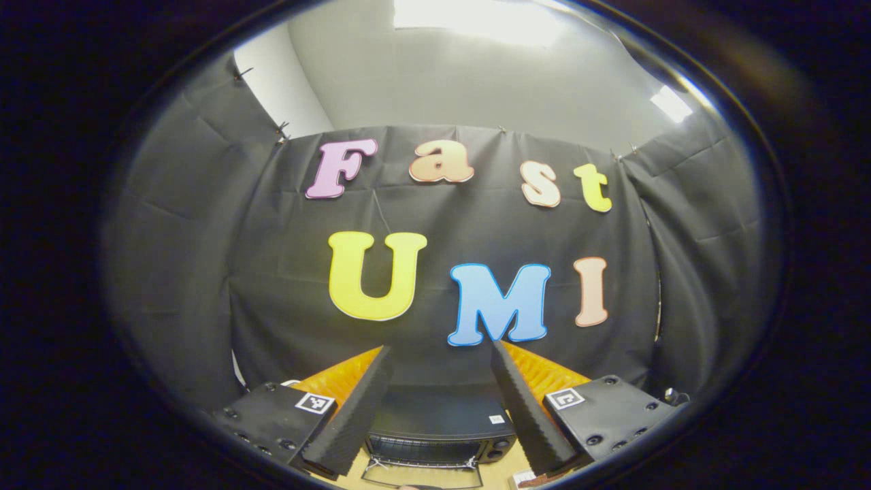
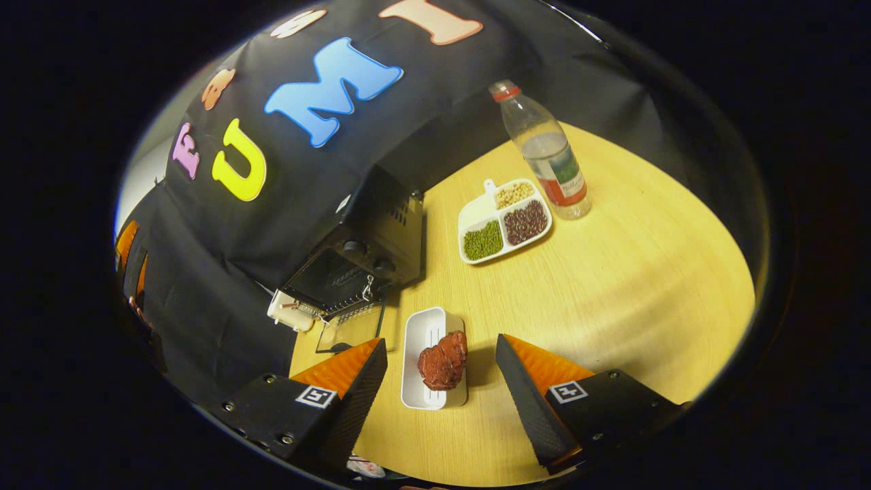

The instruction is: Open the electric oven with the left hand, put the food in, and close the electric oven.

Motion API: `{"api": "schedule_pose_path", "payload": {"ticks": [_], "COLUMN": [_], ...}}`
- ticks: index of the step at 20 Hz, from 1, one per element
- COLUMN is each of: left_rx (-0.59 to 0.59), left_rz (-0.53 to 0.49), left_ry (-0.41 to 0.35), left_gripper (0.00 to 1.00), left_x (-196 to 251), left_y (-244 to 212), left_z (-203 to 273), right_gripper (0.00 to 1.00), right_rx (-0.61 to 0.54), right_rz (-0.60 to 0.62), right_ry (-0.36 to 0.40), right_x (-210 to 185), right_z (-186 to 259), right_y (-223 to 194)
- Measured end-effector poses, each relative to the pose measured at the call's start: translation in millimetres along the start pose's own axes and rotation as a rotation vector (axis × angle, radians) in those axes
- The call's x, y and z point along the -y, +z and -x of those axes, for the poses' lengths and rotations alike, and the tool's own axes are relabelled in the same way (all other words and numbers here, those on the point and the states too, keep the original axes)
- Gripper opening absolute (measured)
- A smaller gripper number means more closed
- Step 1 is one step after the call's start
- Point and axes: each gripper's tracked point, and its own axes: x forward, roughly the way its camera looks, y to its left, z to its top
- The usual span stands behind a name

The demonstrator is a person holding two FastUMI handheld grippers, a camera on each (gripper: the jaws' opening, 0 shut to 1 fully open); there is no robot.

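The black electric oven [image 2: 371,248] stands at the back of the wooden table against the cloth wall. Its glass door [image 2: 350,332] hangs down, open. In front of it lies a white tray [image 2: 420,337] with a reddish-brown piece of food [image 2: 444,361] on it. My right gripper [image 2: 441,341] hovers open above the tray, its fingers on either side of the food and apart from it. My left gripper [image 1: 441,347] is open and empty, raised above the oven [image 1: 439,425] and pointing at the wall. The lowered door [image 1: 422,473] shows below it.
A white divided dish [image 2: 469,219] with green, dark red and pale beans lies right of the oven. A clear water bottle [image 2: 544,153] with a red cap stands behind it. Bare wooden tabletop [image 2: 626,292] stretches to the right.
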Motion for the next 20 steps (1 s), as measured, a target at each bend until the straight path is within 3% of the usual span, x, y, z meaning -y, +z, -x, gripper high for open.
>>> {"api": "schedule_pose_path", "payload": {"ticks": [3,6,7,8,9,10,11,12,14,15,16,20], "left_rx": [-0.002,-0.036,-0.044,-0.052,-0.058,-0.064,-0.069,-0.07,-0.076,-0.081,-0.086,-0.091], "left_rz": [-0.001,-0.037,-0.034,-0.024,-0.012,-0.002,0.006,0.012,0.012,0.009,0.006,0.015], "left_ry": [0.012,0.086,0.108,0.128,0.147,0.168,0.187,0.196,0.2,0.2,0.2,0.169], "left_gripper": [1.0,1.0,1.0,1.0,1.0,0.97,1.0,0.97,1.0,1.0,1.0,1.0], "left_x": [-1.7,-20.8,-25.6,-30.9,-37.5,-43.0,-48.7,-51.8,-56.7,-58.4,-61.0,-67.6], "left_y": [3.4,-2.5,-3.9,-5.6,-5.8,-5.7,-7.2,-7.8,-9.6,-12.1,-13.3,-15.7], "left_z": [0.7,9.6,13.2,16.6,19.4,21.8,22.8,25.4,27.1,28.5,29.6,27.4], "right_gripper": [0.97,0.96,0.93,0.84,0.82,0.73,0.76,0.44,0.25,0.25,0.14,0.08], "right_rx": [-0.051,-0.1,-0.117,-0.135,-0.141,-0.14,-0.135,-0.139,-0.162,-0.164,-0.165,-0.139], "right_rz": [-0.059,-0.107,-0.119,-0.129,-0.13,-0.127,-0.137,-0.156,-0.207,-0.233,-0.257,-0.269], "right_ry": [0.006,0.04,0.039,0.045,0.058,0.056,0.07,0.071,0.101,0.12,0.12,0.102], "right_x": [10.8,9.3,10.0,8.5,5.9,6.1,4.6,3.1,-4.1,-10.3,-8.3,-12.6], "right_z": [-23.5,-38.7,-40.1,-45.0,-45.8,-49.9,-52.9,-49.8,-47.8,-58.3,-46.8,-43.5], "right_y": [-15.6,-30.4,-33.3,-40.0,-39.5,-38.8,-36.6,-33.8,-34.0,-41.4,-31.2,-26.6]}}
